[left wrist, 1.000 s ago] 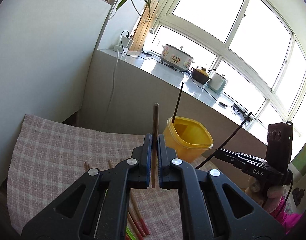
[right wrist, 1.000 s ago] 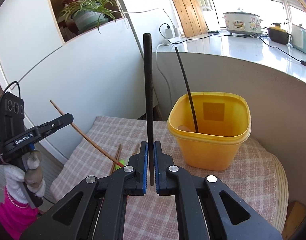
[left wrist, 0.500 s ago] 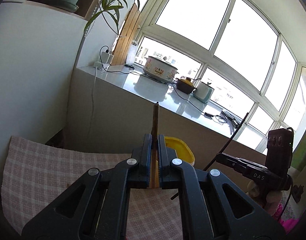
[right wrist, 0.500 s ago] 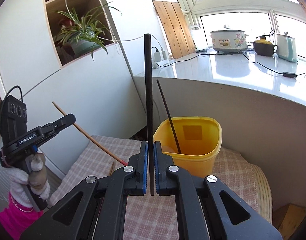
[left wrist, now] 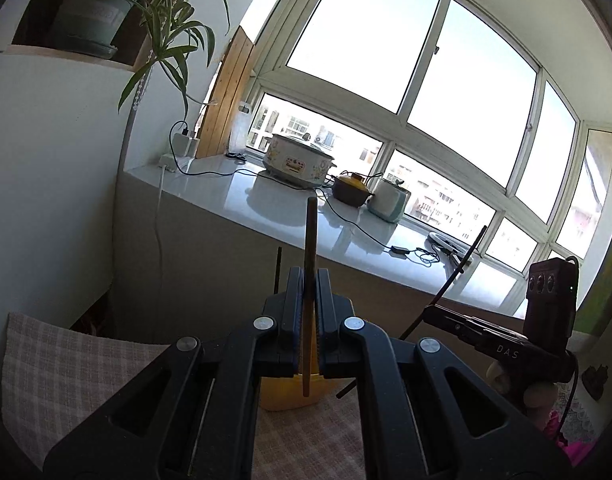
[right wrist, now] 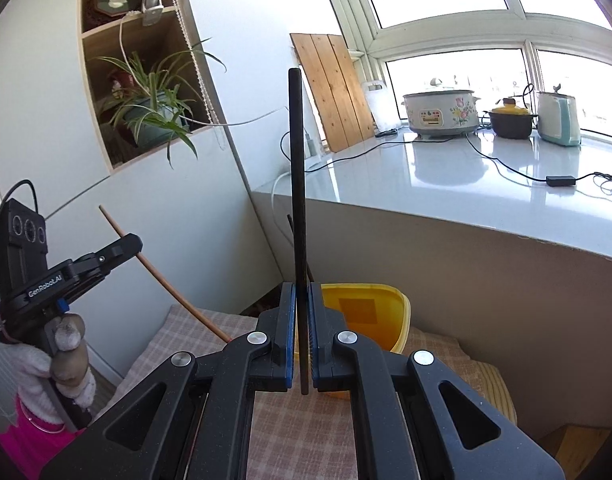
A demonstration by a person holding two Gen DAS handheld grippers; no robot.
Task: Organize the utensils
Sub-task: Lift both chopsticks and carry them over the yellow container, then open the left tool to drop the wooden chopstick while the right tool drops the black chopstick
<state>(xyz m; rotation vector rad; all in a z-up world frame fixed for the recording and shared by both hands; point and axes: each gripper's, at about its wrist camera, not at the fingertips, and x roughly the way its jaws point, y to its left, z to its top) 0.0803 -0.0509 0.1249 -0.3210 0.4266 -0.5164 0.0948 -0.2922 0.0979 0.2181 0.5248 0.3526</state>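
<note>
- The left gripper (left wrist: 307, 316) has its jaws pinched on an upright brown chopstick (left wrist: 309, 264).
- The right gripper (right wrist: 302, 320) has its jaws clamped on an upright black chopstick (right wrist: 297, 184).
- Just beyond both stands the yellow tub (right wrist: 379, 316) on the checked cloth (right wrist: 194, 328), a thin black stick (left wrist: 278, 270) rising from it.
- Farther off, a floral cooker (right wrist: 441, 112) sits on the white counter (right wrist: 445, 176).

cloth (right wrist: 306, 432): woven check, matt
tub (right wrist: 385, 304): yellow glossy plastic
counter (right wrist: 445, 168): glossy, mirror-smooth
board (right wrist: 333, 92): bare wood
</note>
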